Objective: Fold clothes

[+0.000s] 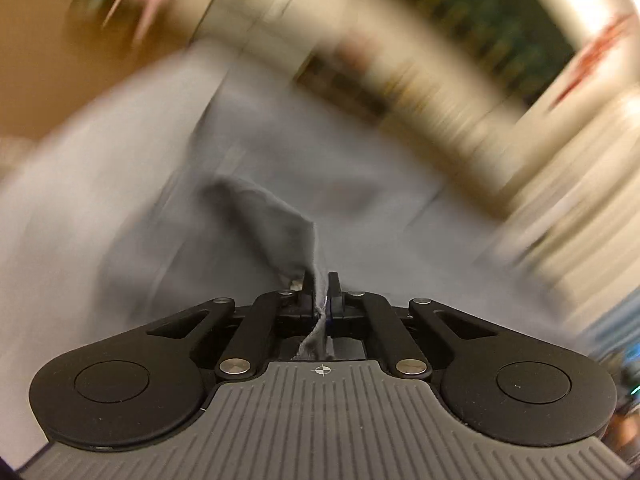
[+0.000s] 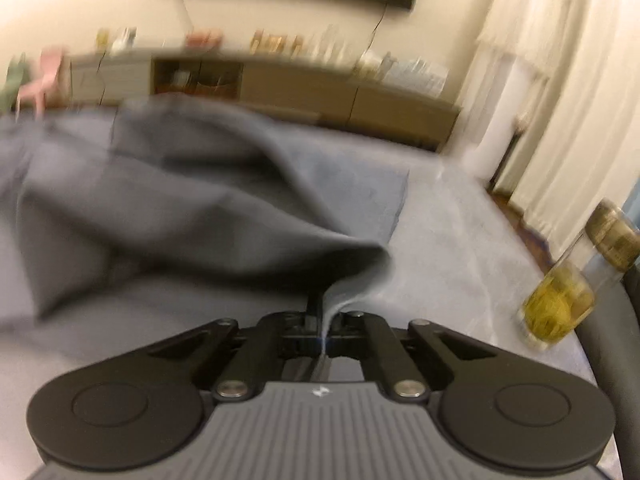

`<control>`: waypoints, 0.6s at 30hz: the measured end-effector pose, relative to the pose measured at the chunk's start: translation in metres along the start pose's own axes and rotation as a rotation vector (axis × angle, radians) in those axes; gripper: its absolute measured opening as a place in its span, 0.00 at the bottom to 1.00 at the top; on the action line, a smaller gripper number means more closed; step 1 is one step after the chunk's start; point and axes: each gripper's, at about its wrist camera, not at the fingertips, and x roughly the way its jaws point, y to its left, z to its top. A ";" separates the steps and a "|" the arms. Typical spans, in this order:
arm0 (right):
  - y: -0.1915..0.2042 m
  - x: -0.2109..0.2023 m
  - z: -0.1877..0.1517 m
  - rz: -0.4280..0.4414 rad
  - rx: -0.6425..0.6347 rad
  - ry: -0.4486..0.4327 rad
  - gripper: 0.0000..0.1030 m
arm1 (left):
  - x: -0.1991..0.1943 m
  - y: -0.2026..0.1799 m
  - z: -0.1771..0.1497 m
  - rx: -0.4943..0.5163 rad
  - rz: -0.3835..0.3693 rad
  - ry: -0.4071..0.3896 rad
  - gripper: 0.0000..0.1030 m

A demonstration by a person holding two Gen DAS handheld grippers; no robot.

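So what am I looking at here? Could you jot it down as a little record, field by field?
setting: a room with a long low wooden sideboard by the wall
work surface: pale grey-blue cloth-covered surface
garment: dark grey soft fabric garment, lifted and draped
left claw: shut on a grey fabric edge
right claw: shut on a fold of the garment
nearby: clear glass jar with a gold lid and yellow-green contents, at the right edge
picture quality: left view heavily blurred
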 end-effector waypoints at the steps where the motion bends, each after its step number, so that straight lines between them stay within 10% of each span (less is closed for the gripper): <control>1: -0.007 -0.014 0.005 -0.025 0.031 -0.094 0.01 | -0.033 -0.008 0.011 0.006 -0.113 -0.167 0.00; 4: -0.031 -0.053 0.007 -0.008 0.141 -0.282 0.01 | -0.101 0.024 0.011 -0.037 -0.251 -0.394 0.00; 10: -0.049 -0.016 -0.025 0.095 0.110 0.124 0.02 | -0.097 0.108 -0.019 -0.165 0.099 -0.022 0.00; 15: -0.043 -0.004 -0.032 0.075 0.068 0.227 0.14 | -0.080 0.111 -0.029 -0.153 0.199 0.107 0.00; 17: -0.044 -0.005 -0.029 0.065 0.066 0.223 0.31 | -0.069 0.101 -0.026 -0.153 0.194 0.104 0.17; 18: -0.041 -0.005 -0.029 0.058 0.064 0.231 0.43 | -0.061 0.096 -0.025 -0.153 0.190 0.109 0.42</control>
